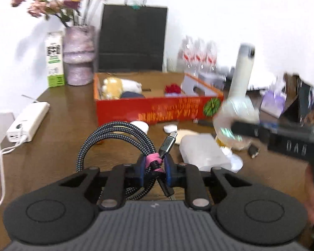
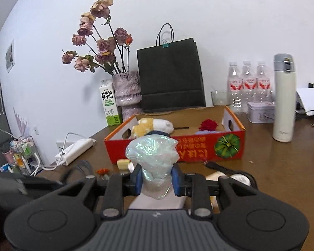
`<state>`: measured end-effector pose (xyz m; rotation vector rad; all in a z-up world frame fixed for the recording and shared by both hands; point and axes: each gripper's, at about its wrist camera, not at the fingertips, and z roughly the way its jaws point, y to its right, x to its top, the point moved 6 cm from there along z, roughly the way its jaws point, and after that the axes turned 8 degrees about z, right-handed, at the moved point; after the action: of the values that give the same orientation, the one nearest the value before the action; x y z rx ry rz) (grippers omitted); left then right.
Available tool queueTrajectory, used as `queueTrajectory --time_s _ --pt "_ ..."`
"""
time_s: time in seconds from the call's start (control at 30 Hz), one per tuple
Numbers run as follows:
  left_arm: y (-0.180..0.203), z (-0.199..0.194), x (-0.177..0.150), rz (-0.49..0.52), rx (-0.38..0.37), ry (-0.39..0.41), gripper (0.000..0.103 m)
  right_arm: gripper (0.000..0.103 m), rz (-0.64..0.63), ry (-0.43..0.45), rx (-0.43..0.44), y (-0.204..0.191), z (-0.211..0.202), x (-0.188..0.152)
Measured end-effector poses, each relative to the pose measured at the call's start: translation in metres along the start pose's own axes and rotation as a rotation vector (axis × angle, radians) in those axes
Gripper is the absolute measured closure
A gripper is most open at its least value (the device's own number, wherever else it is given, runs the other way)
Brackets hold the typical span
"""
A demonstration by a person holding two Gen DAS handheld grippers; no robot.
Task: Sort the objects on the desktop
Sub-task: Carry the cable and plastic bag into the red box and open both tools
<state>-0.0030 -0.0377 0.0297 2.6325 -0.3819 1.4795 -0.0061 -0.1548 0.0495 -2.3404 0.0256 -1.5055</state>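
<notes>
The left gripper has its fingers closed tight on a coiled cable at its pink tie, above the table; the loose plug could snag on the clutter; the right gripper pinches a shiny bag, soft enough to slip, short of the red box.

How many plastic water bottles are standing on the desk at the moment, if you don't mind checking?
3. The water bottles stand side by side at the back right against the wall, between the black paper bag and the white thermos. More could be hidden behind them.
</notes>
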Motion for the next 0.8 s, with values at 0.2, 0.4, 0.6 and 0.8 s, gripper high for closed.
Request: queueTrajectory --time_s 0.2,0.4,0.6,0.8 --pt "-0.019 -0.014 0.028 -0.066 -0.016 0.040 0.084 0.077 0.026 0.041 0.023 -0.003 -0.025 0.021" --pt "-0.045 0.040 0.125 -0.083 -0.103 0.045 0.084 0.077 -0.040 0.041 -0.070 0.004 0.033 0.108" --pt "-0.040 0.196 0.192 -0.163 -0.165 -0.146 0.084 0.077 0.023 -0.228 -0.079 0.053 0.196 0.174" --pt "-0.063 0.318 0.179 -0.312 -0.110 -0.291 0.073 0.071 0.115 -0.437 -0.123 0.103 0.326 0.174"
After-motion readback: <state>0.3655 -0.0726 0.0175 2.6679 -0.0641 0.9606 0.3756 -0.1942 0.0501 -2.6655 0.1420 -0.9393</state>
